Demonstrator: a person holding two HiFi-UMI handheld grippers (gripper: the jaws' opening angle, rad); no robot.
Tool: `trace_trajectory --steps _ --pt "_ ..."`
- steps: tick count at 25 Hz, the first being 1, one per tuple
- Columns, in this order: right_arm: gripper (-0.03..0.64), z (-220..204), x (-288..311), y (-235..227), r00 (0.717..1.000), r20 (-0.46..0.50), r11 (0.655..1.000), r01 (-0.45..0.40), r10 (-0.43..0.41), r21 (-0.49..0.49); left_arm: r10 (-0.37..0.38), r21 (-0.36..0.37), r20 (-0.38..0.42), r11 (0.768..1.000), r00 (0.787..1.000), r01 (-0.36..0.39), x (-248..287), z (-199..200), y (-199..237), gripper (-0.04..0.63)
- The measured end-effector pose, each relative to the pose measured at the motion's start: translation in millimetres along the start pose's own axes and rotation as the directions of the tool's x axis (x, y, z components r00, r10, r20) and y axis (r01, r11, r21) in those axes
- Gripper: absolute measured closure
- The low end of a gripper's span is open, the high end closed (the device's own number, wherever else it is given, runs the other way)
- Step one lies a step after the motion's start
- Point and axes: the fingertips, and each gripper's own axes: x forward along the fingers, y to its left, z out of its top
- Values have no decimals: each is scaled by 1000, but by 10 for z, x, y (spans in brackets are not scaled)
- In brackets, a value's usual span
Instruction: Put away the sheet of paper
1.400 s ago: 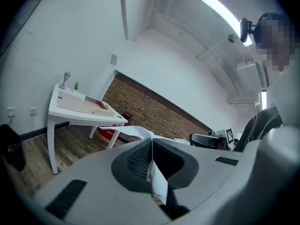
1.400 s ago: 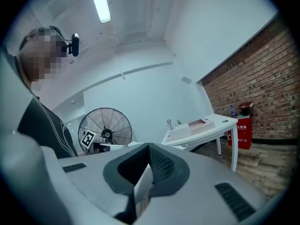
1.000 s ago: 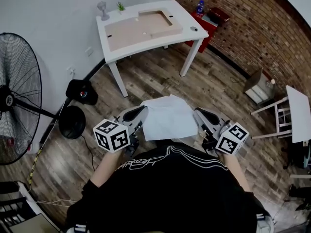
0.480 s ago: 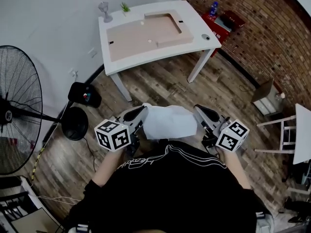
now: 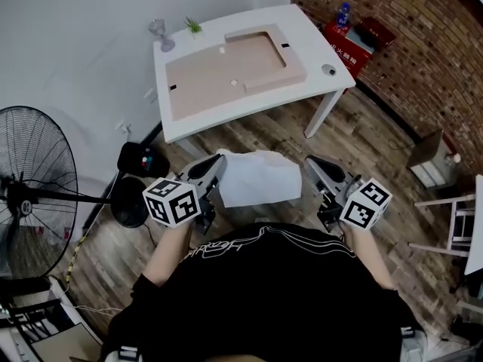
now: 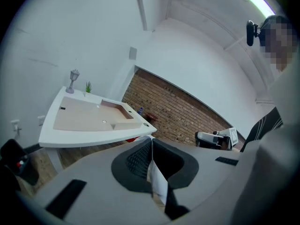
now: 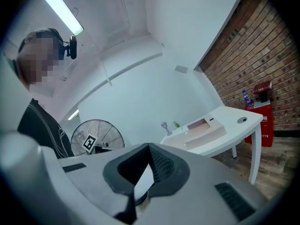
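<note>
White sheet of paper (image 5: 256, 178) is up in the air, stretched between both tools in front of the person's black shirt (image 5: 272, 300), above the wooden plank floor (image 5: 355, 138). Left tongs (image 5: 215, 164) are clamped tight on the sheet's left edge, and the left gripper view shows the paper pinched thin between the two dark pads. Right tongs (image 5: 313, 164) are closed on the right edge the same way, a white strip caught between their pads. The sheet sags a little and looks creased near its far edge. Just beyond it stands the white rectangular surface (image 5: 241, 117), carrying a tan board with a shallow recess (image 5: 226, 70). A black standing fan (image 5: 30, 194) sits off to the left, and a red brick wall (image 5: 407, 36) to the right.
</note>
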Motion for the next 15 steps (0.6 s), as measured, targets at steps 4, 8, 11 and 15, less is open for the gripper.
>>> trace_trajectory --steps 4,8,11,15 --pt "615 164 70 -176 1000 21 1000 -19 19 -11 31 30 27 999 999 -32 163 274 129 560" --pt "615 270 152 -262 999 38 999 -27 28 -23 49 58 51 997 997 -52 245 510 235 560" --pt "615 327 223 -290 998 44 999 -36 37 -26 60 82 67 994 996 -66 294 682 319 560" --pt "615 374 405 -386 999 30 998 -43 44 -34 77 101 89 991 993 -86 369 902 511 560"
